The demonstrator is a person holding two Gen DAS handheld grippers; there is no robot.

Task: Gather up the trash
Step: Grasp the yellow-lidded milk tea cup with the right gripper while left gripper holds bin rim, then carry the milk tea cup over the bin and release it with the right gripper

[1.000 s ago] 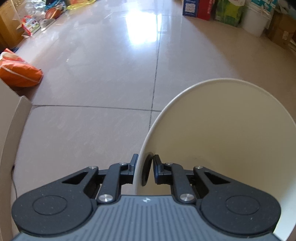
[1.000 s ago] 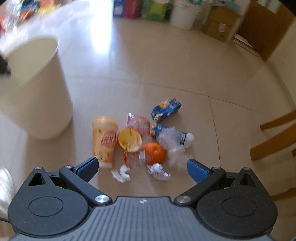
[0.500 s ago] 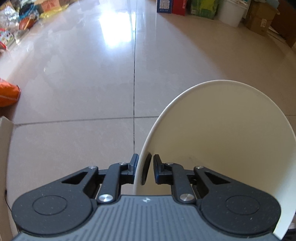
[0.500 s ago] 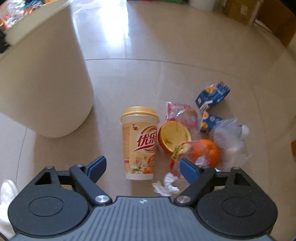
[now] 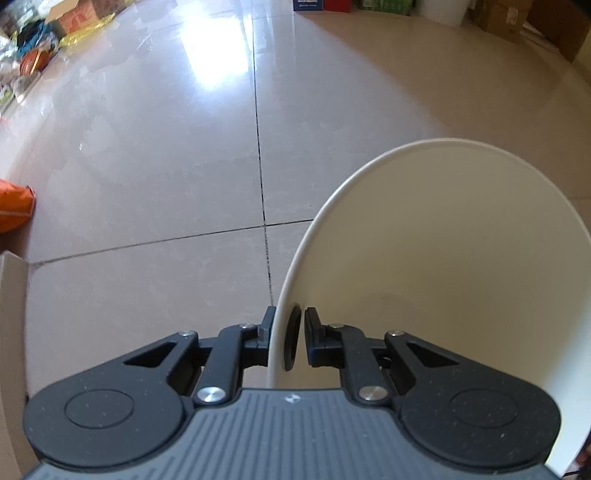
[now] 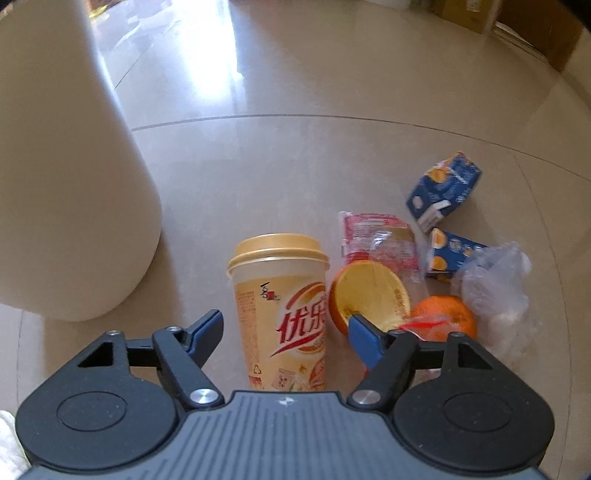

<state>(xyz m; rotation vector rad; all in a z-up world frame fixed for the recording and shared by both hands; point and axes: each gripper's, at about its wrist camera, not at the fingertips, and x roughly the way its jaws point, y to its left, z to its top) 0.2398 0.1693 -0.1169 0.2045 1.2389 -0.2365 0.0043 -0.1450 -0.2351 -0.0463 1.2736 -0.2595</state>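
Observation:
My left gripper [image 5: 286, 332] is shut on the near rim of a cream waste bin [image 5: 443, 266], one finger outside and one inside. The same bin [image 6: 62, 166] stands at the left of the right wrist view. My right gripper [image 6: 284, 328] is open, its blue fingertips on either side of an upright yellow milk-tea cup [image 6: 282, 306] without touching it. To the cup's right lie a yellow lid [image 6: 369, 291], a red-and-clear wrapper [image 6: 376, 236], an orange [image 6: 445, 317], two blue juice cartons [image 6: 443, 186] and a clear plastic bag [image 6: 498, 288].
Glossy beige floor tiles [image 5: 147, 155] stretch ahead. An orange bag [image 5: 14, 206] and a cardboard edge [image 5: 11, 332] sit at the left. Boxes and a white bucket [image 5: 447, 11] line the far wall. White cloth [image 6: 9, 443] shows at the lower left.
My right gripper has dropped closer to the trash pile, and the milk-tea cup now stands between its open fingers. The left gripper, still clamped on the bin, has swung slightly.

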